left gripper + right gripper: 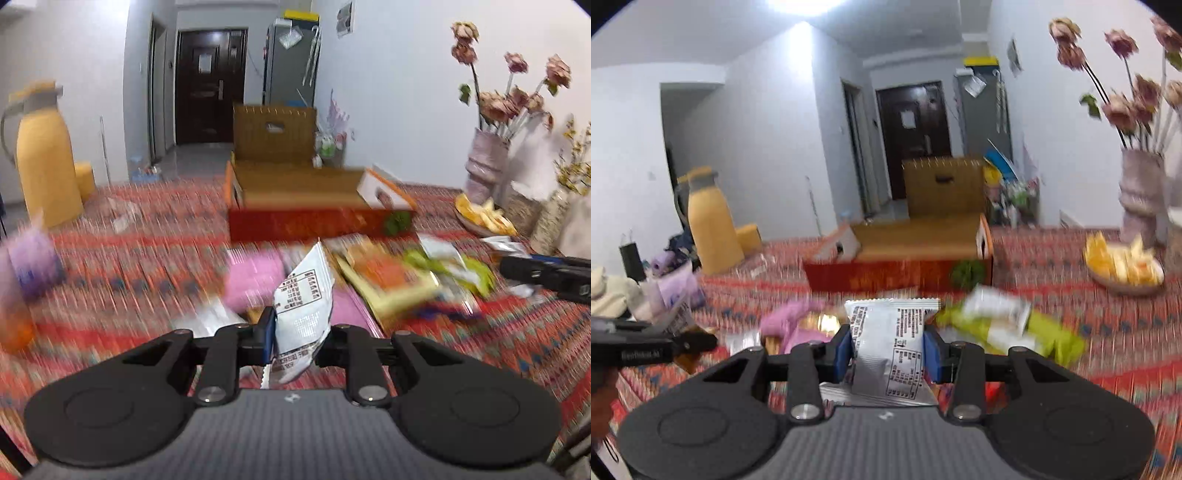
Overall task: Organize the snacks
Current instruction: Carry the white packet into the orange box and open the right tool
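left claw (300, 334) gripping white packet (303, 314), right claw (889, 350) gripping silver packet (886, 347)

Left packet (301, 306): white, black print, upright, pinched in left gripper.
Right packet (890, 339): white, upright, clamped in right gripper.
Box (306, 218): red, open, far centre.

White packet in left tool (303, 295): black printed table, characters too blurred to read.
White packet in right tool (886, 343): printed table, unreadable.
Left tool's side (639, 355): faint lettering, illegible.
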`<state>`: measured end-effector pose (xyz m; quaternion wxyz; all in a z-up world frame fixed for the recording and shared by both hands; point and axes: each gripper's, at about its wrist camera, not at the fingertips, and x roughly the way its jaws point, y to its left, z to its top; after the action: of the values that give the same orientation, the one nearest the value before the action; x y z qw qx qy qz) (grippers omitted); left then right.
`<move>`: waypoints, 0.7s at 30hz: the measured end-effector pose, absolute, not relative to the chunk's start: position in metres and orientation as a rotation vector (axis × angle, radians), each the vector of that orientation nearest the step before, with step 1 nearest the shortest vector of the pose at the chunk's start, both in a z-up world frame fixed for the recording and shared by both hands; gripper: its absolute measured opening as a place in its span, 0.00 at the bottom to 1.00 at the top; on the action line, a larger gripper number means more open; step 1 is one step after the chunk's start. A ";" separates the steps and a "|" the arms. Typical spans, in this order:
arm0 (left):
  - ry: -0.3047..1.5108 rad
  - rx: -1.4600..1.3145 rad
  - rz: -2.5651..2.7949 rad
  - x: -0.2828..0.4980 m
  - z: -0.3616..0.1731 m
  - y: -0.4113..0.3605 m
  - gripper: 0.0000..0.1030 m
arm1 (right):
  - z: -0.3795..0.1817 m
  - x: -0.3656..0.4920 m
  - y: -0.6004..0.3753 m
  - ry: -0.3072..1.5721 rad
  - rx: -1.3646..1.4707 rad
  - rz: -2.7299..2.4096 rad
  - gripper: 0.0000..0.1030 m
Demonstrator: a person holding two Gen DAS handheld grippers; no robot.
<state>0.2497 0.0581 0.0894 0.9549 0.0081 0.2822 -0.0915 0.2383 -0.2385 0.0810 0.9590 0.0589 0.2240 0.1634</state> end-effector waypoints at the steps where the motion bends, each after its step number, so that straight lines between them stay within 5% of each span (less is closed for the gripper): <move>1: 0.557 0.038 -0.200 0.263 0.100 0.059 0.19 | 0.089 0.253 -0.243 0.450 0.135 0.350 0.38; 12: 0.547 0.003 -0.178 0.490 0.162 0.056 0.19 | 0.170 0.475 -0.220 0.429 0.215 0.510 0.38; 21: 0.719 0.090 -0.139 0.649 0.097 0.026 0.20 | 0.117 0.666 -0.145 0.690 0.166 0.427 0.38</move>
<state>0.6488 0.0258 0.0971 0.9326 0.0439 0.3516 -0.0680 0.6664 -0.1445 0.1168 0.9154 0.0808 0.3354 0.2073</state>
